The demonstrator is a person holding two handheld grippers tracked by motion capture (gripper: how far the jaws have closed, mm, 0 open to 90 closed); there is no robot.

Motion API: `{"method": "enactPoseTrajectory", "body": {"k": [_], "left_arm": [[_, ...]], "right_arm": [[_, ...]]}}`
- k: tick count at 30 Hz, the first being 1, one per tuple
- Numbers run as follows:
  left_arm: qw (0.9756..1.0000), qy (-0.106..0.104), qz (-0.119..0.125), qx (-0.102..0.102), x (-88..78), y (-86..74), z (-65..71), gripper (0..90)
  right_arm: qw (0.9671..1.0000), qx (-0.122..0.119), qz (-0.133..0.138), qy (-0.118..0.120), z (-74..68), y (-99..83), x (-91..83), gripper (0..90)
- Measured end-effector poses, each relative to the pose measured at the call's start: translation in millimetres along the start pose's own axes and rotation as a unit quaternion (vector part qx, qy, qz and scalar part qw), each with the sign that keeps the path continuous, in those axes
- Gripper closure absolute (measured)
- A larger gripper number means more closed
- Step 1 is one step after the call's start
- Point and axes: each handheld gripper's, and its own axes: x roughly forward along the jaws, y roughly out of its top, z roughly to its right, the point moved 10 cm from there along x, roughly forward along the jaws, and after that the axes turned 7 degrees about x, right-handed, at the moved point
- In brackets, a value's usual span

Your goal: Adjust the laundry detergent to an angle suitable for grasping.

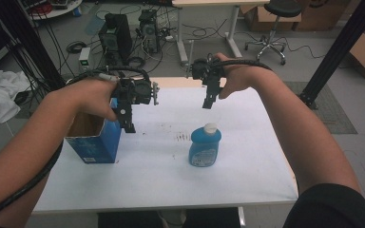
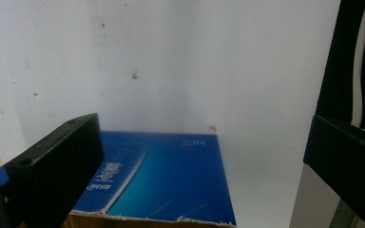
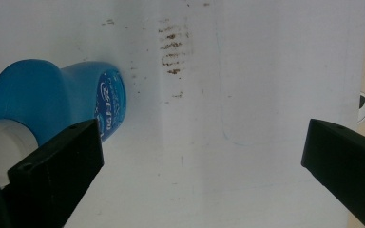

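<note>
1. A white table seen from above, with a person's two forearms reaching in from the bottom edge, each hand holding a black two-jaw gripper above the tabletop.
2. A blue bottle with a white cap stands upright near the middle of the table. Its long axis runs vertically, cap pointing up toward the camera.
3. A blue box stands at about 9 o'clock from the bottle, well apart from it, near the table's left edge. Its top is open and faces up, showing a brown cardboard inside.
4. The left gripper hangs just above the box's far right corner, jaws pointing down. In the left gripper view its jaws are spread wide with nothing between them; the box's blue side lies below, with a torn cardboard edge at the bottom.
5. The right gripper hovers at about 12 o'clock from the bottle, above it and apart from it, jaws pointing down.
6. In the right gripper view the jaws are spread wide and hold nothing. The bottle shows at the left, its cap behind the left jaw, not between the jaws.
7. Faint brown smudges mark the tabletop beyond the bottle.
</note>
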Motion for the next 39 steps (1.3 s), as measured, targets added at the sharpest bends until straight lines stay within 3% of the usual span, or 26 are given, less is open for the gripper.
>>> {"method": "enactPoseTrajectory", "body": {"k": [13,23,31,39], "left_arm": [[0.9999,0.003,0.009,0.005,-1.9,2.5,0.1,0.1],[0.9999,0.003,0.011,0.002,-1.7,1.5,4.0,0.1],[0.9999,0.010,0.013,0.000,-8.6,1.1,7.1,0.1],[0.9998,0.013,0.013,0.001,-11.8,2.2,10.2,0.1]], "right_arm": [[1.0000,0.004,-0.004,-0.003,0.7,-2.4,-1.5,0.0],[1.0000,0.003,-0.003,-0.008,-3.4,-3.7,-12.9,0.0],[0.9999,-0.004,0.005,-0.013,-15.3,-7.4,-30.4,0.0],[0.9996,-0.026,0.007,-0.013,-40.0,-11.8,-42.8,0.0]]}}
